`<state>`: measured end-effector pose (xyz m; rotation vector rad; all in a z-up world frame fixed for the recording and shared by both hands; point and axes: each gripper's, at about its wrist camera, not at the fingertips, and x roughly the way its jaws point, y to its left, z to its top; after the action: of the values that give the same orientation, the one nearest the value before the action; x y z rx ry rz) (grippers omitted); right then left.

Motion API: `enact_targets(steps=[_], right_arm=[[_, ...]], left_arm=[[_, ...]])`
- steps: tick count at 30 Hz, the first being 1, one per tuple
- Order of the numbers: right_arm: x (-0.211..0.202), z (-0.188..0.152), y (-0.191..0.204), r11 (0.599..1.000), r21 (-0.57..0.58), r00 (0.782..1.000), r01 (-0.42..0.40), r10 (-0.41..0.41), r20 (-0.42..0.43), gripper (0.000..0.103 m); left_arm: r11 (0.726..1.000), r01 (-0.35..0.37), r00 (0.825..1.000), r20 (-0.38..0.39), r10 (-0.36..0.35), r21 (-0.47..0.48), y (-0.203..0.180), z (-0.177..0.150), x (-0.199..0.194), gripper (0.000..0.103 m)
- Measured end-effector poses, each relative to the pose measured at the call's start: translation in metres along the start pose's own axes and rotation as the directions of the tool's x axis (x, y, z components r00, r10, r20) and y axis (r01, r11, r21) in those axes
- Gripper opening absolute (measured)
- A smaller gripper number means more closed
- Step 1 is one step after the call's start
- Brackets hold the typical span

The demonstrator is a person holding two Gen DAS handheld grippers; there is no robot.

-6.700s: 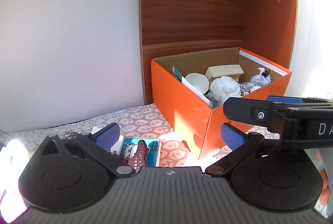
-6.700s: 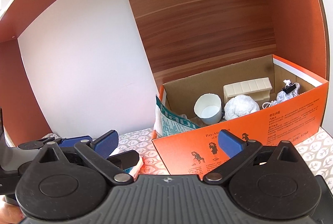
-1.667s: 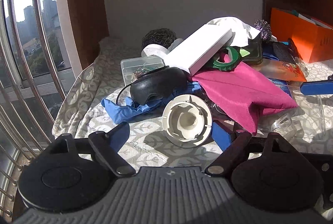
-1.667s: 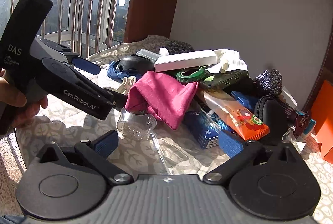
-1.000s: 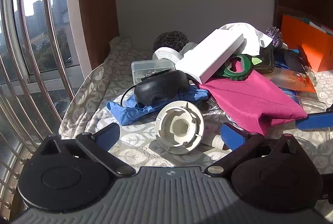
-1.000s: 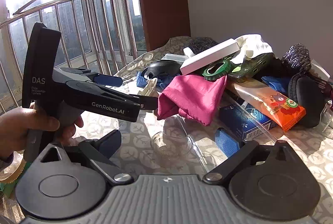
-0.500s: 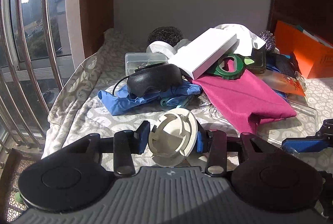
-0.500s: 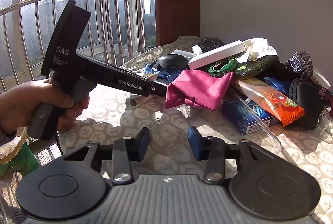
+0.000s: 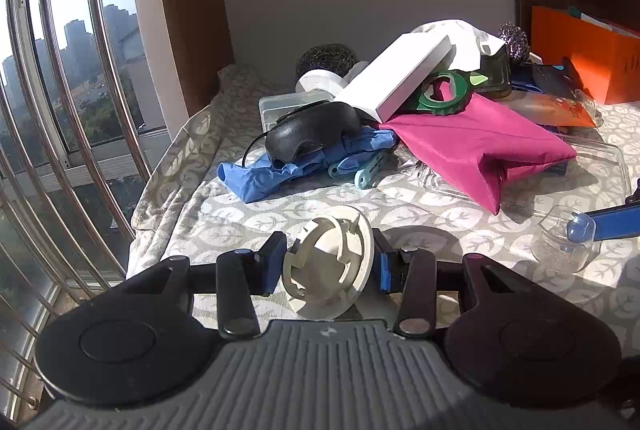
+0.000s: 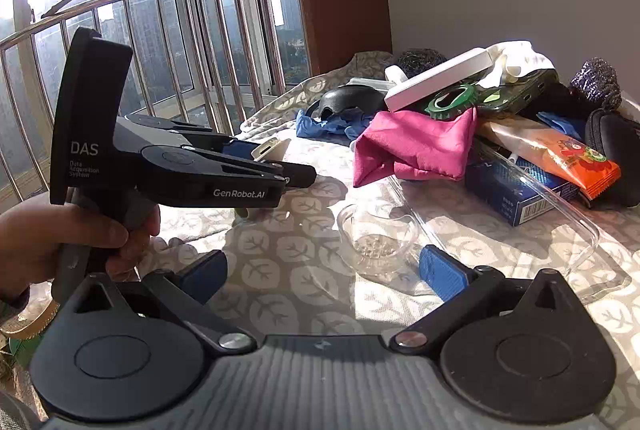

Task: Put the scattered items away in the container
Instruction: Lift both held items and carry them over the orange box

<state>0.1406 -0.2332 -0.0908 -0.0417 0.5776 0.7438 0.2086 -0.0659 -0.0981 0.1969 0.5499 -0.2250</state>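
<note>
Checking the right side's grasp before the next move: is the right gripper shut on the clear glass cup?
No, the right gripper is open, and the clear glass cup stands on the cloth between its blue pads, ungripped.

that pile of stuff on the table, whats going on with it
A person with a gripper in each hand is clearing clutter into the orange box. The left gripper is shut on a white round plastic part, held above the leaf-patterned cloth. The right gripper is open, with a small clear cup just beyond its fingers. The magenta cloth, white flat box and blue gloves lie unsorted.
</note>
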Motion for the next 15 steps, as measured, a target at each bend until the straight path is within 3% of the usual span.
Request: enact_targets(steps=[4, 5, 6, 7, 8, 9, 15], right_arm=[[-0.004, 0.002, -0.014, 0.994, 0.096, 0.999, -0.047, 0.044, 0.031, 0.103], [-0.005, 0.002, -0.019, 0.991, 0.121, 0.998, -0.061, 0.056, 0.043, 0.098], [-0.004, 0.003, -0.023, 0.989, 0.135, 0.998, -0.053, 0.049, 0.034, 0.079], [-0.004, 0.005, -0.022, 0.994, 0.111, 1.000, -0.008, 0.006, 0.023, 0.067], [-0.003, 0.007, -0.019, 0.997, 0.057, 0.999, 0.047, -0.048, 0.008, 0.043], [-0.002, 0.008, -0.016, 0.998, 0.011, 0.998, 0.070, -0.070, 0.005, 0.037], [-0.007, 0.004, -0.023, 0.999, 0.027, 0.999, 0.031, -0.031, 0.032, 0.037]], left_arm=[[1.000, 0.016, 1.000, -0.002, -0.016, -0.014, 0.004, 0.000, 0.001, 0.043], [1.000, 0.018, 1.000, -0.001, -0.018, -0.018, 0.004, 0.000, 0.001, 0.044], [1.000, 0.018, 1.000, -0.001, -0.018, -0.020, 0.004, 0.000, 0.001, 0.044], [1.000, 0.017, 1.000, -0.002, -0.017, -0.021, 0.004, 0.000, 0.001, 0.044], [1.000, 0.016, 1.000, -0.002, -0.016, -0.020, 0.004, 0.000, 0.001, 0.044], [1.000, 0.018, 1.000, -0.002, -0.018, -0.023, 0.004, 0.000, 0.001, 0.043], [0.999, 0.022, 1.000, 0.014, -0.021, -0.031, 0.002, 0.001, -0.005, 0.041]])
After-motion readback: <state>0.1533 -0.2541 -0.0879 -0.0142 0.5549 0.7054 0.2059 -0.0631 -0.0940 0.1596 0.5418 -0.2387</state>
